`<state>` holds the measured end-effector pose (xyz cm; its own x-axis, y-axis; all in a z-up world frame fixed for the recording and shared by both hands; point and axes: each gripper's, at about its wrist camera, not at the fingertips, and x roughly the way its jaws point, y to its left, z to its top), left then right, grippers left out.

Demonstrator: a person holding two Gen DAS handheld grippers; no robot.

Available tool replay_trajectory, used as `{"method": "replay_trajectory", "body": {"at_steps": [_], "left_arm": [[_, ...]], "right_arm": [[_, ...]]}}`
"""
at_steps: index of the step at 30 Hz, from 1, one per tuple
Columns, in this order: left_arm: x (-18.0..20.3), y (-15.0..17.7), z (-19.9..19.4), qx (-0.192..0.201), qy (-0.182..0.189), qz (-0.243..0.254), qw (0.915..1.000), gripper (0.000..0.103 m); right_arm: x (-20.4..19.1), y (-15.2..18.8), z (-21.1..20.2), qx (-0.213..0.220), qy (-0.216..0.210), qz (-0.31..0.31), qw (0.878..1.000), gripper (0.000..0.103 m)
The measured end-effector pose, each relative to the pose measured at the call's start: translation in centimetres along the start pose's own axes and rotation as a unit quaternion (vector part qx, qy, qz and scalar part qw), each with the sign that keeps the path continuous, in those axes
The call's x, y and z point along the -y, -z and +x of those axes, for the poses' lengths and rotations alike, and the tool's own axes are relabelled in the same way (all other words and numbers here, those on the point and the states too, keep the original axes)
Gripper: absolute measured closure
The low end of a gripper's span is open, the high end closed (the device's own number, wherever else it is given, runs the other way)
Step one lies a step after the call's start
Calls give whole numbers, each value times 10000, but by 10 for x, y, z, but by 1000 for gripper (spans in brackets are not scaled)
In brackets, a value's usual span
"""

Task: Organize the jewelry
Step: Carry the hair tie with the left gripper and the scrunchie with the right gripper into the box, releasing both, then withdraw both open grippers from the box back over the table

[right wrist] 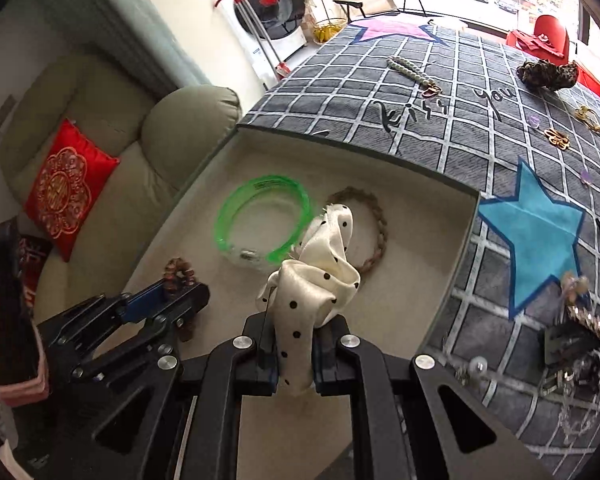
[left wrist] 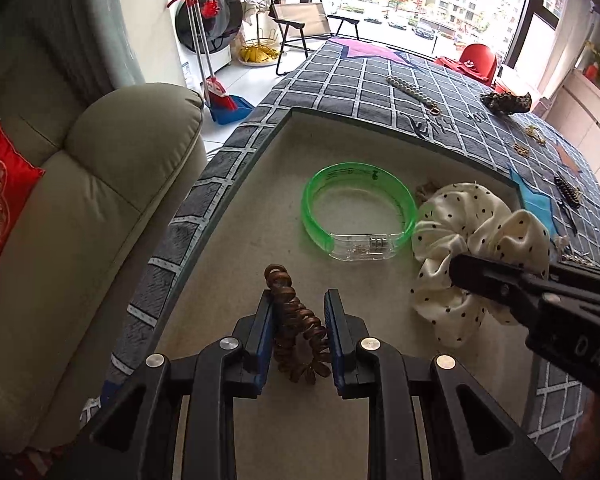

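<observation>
tilting down over the tray — both hand-held grippers gripping hair ties.

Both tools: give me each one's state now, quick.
Left tool: closed on the brown spiral hair tie.
Right tool: closed on the polka-dot scrunchie.

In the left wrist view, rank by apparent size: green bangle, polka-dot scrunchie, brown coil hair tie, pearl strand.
1. Polka-dot scrunchie and green bangle: look alike, no clear winner.
2. Brown coil hair tie, though nearest the camera.
3. Pearl strand, though farthest away.
</observation>
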<state>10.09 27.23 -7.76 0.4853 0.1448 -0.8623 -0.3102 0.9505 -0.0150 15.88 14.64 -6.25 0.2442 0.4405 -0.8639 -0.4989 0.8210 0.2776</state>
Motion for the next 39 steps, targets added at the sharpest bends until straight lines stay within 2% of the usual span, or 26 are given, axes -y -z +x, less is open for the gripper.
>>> {"method": "replay_trajectory", "body": {"at_steps": [3,4,6,8,9,13,19,23,26,34,39], "left_arm": [[2,0,2,25,-98,51,9999,77],[3,1,2,31,-142,72,9999,73],[4,3,1,36,-166,89,9998,51],[6,4,0,101,-229,102,9996,51],[6,4,-1,111,-253,115,9996,51],[8,3,-4,139,-277,127,9994,51],[8,2,-11,206,-397,86,9990,50],[8,2,-17,288,-439,56,9986,50],[8,3,-25,414,-476,10,9980,4],[14,6,-43,621,-493,69,9968,3],[17,11,-54,733,-364,84,9966,0]], "right_arm": [[4,-6,5,-4,89,14,10000,90],[5,-7,7,-20,107,10,9999,89],[6,-8,8,-35,134,19,9999,86],[6,-8,8,-44,157,11,9999,84],[6,-8,8,-46,160,5,9999,79],[6,-10,3,18,168,-7,9999,51],[7,-14,-19,257,90,106,9996,32],[10,-12,-40,454,80,190,9988,30],[16,-6,-55,573,83,310,9978,28],[50,20,-88,719,60,760,9945,26],[78,41,-109,820,140,1058,9909,23]]}}
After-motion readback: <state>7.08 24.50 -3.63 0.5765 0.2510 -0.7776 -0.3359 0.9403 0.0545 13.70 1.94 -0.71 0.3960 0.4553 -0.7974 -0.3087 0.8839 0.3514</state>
